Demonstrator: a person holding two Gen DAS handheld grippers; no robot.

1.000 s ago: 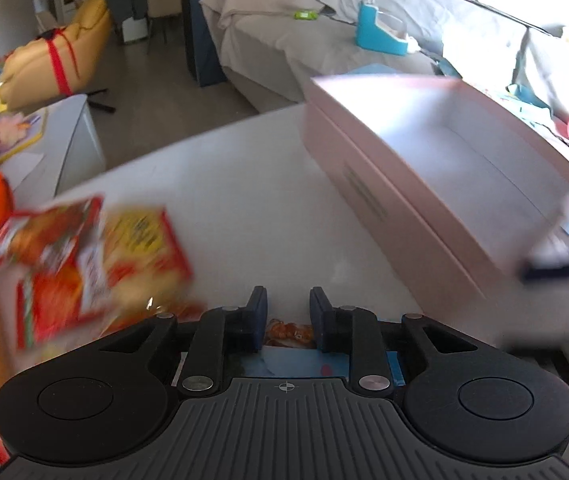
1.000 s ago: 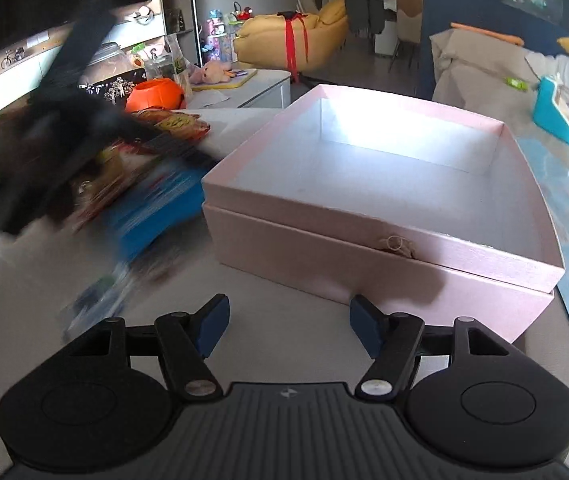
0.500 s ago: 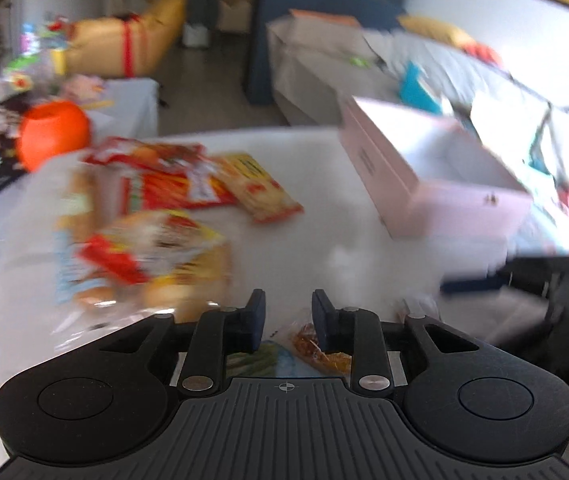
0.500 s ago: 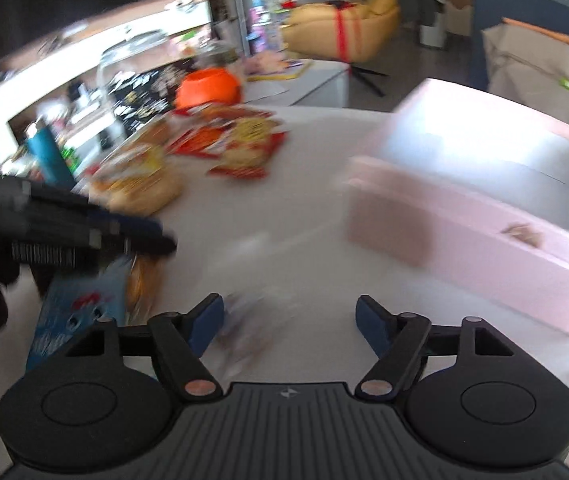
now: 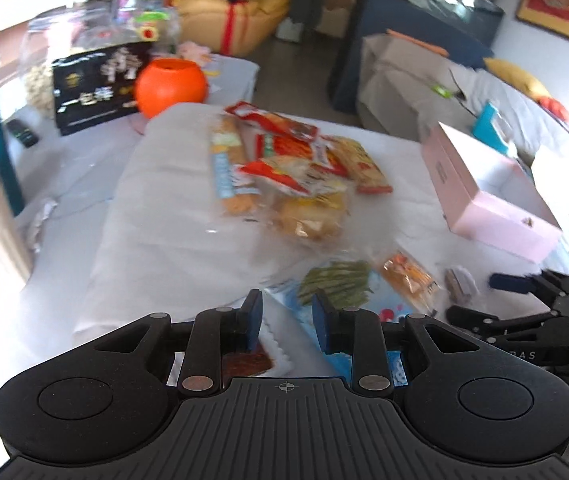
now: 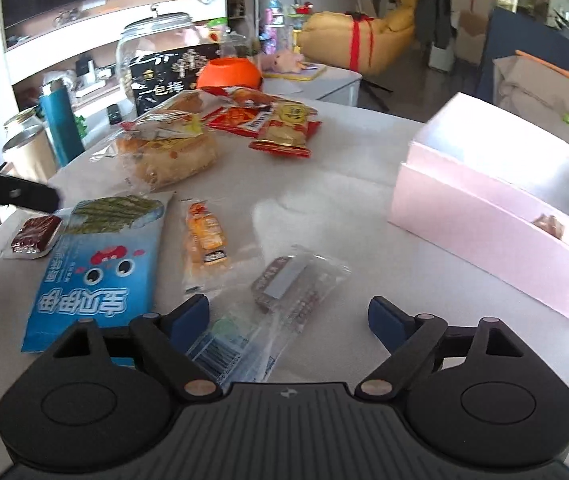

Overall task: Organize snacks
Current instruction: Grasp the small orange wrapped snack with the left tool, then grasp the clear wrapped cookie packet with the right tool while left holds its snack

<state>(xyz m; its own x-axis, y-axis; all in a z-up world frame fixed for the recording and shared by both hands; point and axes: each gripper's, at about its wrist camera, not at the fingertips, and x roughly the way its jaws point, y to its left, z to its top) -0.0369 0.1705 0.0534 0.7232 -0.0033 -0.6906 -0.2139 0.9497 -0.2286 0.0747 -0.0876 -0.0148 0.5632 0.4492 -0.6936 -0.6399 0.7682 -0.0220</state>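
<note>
left claw [image 5: 287, 322] clenched empty, right claw [image 6: 288, 318] opening above a clear-wrapped brown snack [image 6: 284, 280] beside blue bag [image 6: 96, 264]

Black box [image 6: 164, 76] reads "一包梅"; right gripper [image 5: 524, 354] "RAS".

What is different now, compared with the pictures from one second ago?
Both views have swung from the pink box toward the snack pile. The right gripper is opening, its jaws wider than before, over a clear-wrapped snack. The left gripper stays nearly shut, above the blue packet. The box remains open on the table.
</note>
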